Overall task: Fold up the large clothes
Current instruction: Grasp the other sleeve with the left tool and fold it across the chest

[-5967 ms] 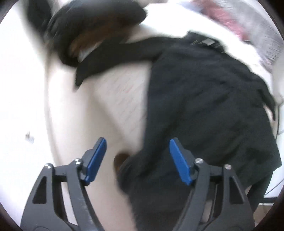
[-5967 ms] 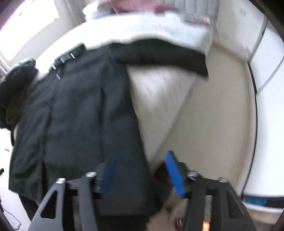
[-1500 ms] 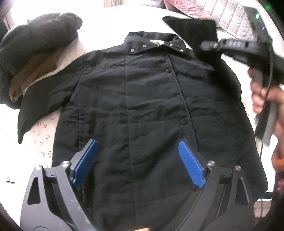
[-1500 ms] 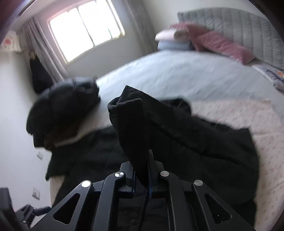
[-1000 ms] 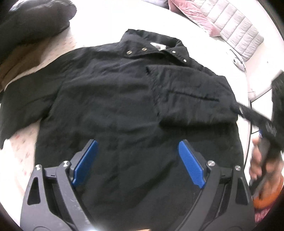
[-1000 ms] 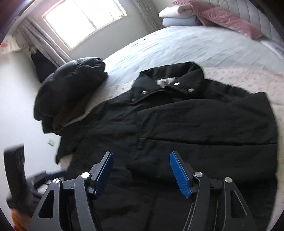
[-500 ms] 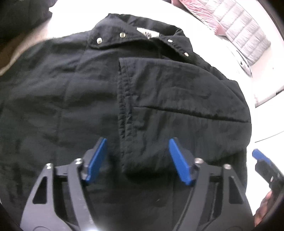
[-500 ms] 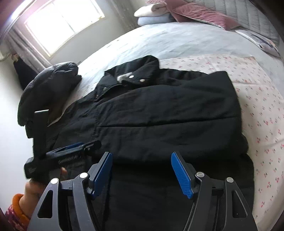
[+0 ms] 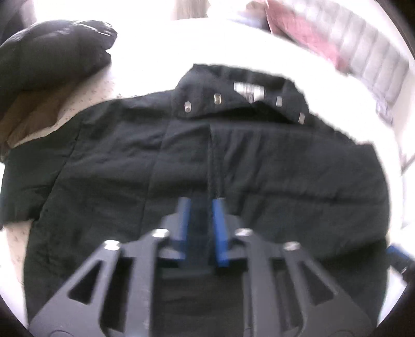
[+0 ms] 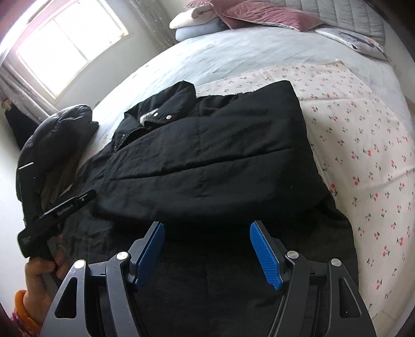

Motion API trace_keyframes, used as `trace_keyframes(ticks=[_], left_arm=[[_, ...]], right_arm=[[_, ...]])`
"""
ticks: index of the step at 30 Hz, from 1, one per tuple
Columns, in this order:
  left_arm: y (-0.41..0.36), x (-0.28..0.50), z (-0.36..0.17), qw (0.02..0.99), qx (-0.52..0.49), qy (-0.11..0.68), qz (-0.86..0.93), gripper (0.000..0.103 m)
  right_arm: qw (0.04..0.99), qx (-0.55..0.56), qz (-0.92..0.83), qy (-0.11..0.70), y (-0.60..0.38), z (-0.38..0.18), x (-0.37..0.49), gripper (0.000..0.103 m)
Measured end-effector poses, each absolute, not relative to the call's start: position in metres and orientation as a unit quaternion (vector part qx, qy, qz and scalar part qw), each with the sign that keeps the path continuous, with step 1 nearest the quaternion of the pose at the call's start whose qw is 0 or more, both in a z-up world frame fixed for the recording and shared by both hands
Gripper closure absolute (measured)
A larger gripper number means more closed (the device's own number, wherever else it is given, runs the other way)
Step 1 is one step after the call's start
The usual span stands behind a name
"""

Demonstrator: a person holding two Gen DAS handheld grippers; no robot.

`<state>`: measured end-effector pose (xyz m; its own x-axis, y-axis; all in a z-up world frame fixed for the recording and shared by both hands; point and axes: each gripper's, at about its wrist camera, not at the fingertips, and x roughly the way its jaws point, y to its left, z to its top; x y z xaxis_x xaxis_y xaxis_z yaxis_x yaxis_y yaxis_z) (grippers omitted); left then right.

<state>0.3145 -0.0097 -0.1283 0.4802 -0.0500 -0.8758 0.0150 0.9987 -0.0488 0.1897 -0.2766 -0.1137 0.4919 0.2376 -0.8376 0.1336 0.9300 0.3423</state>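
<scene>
A black padded jacket (image 9: 129, 160) lies flat on the bed, collar with metal snaps (image 9: 215, 98) at the far side. Its right sleeve (image 9: 298, 160) is folded across the chest. My left gripper (image 9: 201, 207) is shut on the cuff end of that folded sleeve, at the jacket's middle. In the right wrist view the jacket (image 10: 207, 160) lies ahead, and my right gripper (image 10: 207, 241) is open and empty above its lower part. The left gripper (image 10: 62, 207) shows there at the left, held by a hand.
A second dark puffy coat (image 9: 46, 59) is piled at the bed's far left, also seen in the right wrist view (image 10: 57, 134). A cherry-print sheet (image 10: 363, 145) covers the bed on the right. Pillows (image 10: 233, 15) lie by the headboard.
My left gripper has closed from wide open onto the folded sleeve's cuff edge. The right gripper has stayed open and drawn back slightly toward the jacket's hem.
</scene>
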Motion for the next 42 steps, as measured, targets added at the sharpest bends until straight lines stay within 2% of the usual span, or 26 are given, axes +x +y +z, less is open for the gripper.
trace_keyframes(ticks=[3, 5, 7, 11, 16, 25, 33, 36, 40, 42], left_arm=[[0.003, 0.309, -0.127, 0.843, -0.035, 0.535, -0.038, 0.05], [0.013, 0.299, -0.116, 0.845, -0.041, 0.532, -0.041, 0.024], [0.025, 0.288, -0.105, 0.85, -0.033, 0.524, -0.038, 0.015], [0.065, 0.272, -0.087, 0.852, -0.023, 0.523, -0.016, 0.014], [0.147, 0.261, -0.085, 0.844, -0.102, 0.526, 0.028, 0.014], [0.304, 0.235, -0.116, 0.815, -0.251, 0.504, 0.135, 0.014], [0.392, 0.212, -0.158, 0.771, -0.392, 0.455, 0.212, 0.014], [0.408, 0.211, -0.174, 0.765, -0.419, 0.427, 0.238, 0.02], [0.433, 0.204, -0.198, 0.749, -0.491, 0.376, 0.239, 0.021], [0.442, 0.2, -0.203, 0.738, -0.509, 0.358, 0.262, 0.03]], right_arm=[[0.843, 0.18, 0.028, 0.505, -0.277, -0.113, 0.186, 0.033], [0.843, 0.17, 0.022, 0.509, -0.276, -0.11, 0.184, 0.033], [0.843, 0.151, 0.011, 0.516, -0.273, -0.104, 0.178, 0.033], [0.839, 0.116, 0.001, 0.531, -0.264, -0.096, 0.167, 0.031], [0.832, 0.1, 0.012, 0.545, -0.253, -0.09, 0.15, 0.028], [0.822, 0.08, 0.02, 0.563, -0.238, -0.087, 0.132, 0.028], [0.815, 0.068, 0.016, 0.575, -0.232, -0.09, 0.128, 0.028], [0.813, 0.065, 0.016, 0.578, -0.229, -0.092, 0.129, 0.028], [0.812, 0.061, 0.017, 0.58, -0.227, -0.091, 0.128, 0.028], [0.811, 0.058, 0.016, 0.581, -0.226, -0.091, 0.127, 0.028]])
